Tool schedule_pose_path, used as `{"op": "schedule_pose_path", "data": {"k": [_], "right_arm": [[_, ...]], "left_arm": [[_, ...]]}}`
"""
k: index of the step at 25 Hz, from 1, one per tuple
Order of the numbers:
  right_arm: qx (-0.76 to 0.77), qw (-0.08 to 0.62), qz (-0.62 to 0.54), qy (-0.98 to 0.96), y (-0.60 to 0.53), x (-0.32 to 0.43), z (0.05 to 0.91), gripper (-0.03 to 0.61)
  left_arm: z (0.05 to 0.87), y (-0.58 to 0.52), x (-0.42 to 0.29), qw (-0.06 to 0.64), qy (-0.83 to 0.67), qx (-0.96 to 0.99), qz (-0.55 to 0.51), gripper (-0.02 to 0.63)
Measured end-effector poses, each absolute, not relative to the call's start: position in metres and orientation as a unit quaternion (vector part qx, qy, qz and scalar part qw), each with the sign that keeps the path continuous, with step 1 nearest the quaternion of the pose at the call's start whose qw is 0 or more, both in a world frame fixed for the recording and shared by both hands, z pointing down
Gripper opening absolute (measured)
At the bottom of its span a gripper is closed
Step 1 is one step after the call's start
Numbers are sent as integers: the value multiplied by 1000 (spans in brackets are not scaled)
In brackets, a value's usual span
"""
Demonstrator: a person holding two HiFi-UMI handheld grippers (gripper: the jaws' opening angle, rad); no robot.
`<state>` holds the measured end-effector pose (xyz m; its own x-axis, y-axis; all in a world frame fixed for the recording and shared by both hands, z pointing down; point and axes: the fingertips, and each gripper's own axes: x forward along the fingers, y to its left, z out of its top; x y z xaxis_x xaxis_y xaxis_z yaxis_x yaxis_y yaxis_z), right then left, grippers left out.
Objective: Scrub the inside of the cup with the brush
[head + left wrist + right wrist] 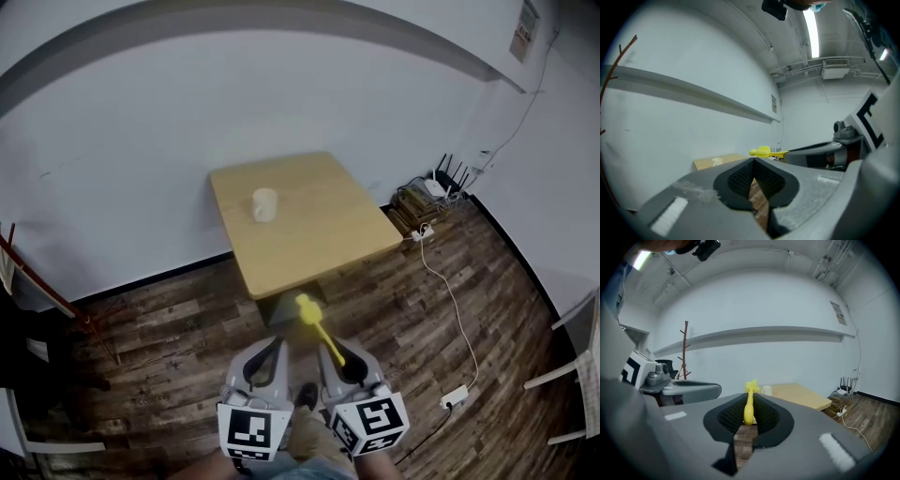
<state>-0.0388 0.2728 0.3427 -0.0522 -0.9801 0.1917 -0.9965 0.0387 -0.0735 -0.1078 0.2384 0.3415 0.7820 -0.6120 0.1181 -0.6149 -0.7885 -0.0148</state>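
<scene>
The right gripper (750, 398) has its jaws clamped on the handle of the yellow brush (317, 326), whose head sticks out past the tips. The left gripper (753, 162) beside it is closed tight on nothing. Both are held over the plank floor (178, 323), short of the wooden table (337, 225), where the white cup (264, 204) stands upright, well apart from the brush.

- Bright, even indoor light here; the ceiling tube light (812, 29) blows out white in the left gripper view.
- Shadows fall soft on the wood floor (169, 328).
- Fisheye bows the wall ledge (764, 333), and black corners ring both gripper views.
- The brush (749, 404) reads sharp and bright yellow.
</scene>
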Motion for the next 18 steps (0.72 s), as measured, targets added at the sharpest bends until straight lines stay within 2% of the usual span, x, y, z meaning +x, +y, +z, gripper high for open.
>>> {"op": "schedule_pose_path", "data": {"k": [3, 9, 18], "right_arm": [[686, 45, 99, -719, 257, -26, 351, 41], [675, 38, 113, -728, 203, 5, 366, 40], [650, 21, 118, -751, 106, 81, 356, 41]], "left_arm": [[350, 221, -96, 38, -335, 940, 62, 20], [369, 169, -67, 41, -345, 934, 86, 20], [354, 80, 5, 11, -367, 925, 100, 20]]}}
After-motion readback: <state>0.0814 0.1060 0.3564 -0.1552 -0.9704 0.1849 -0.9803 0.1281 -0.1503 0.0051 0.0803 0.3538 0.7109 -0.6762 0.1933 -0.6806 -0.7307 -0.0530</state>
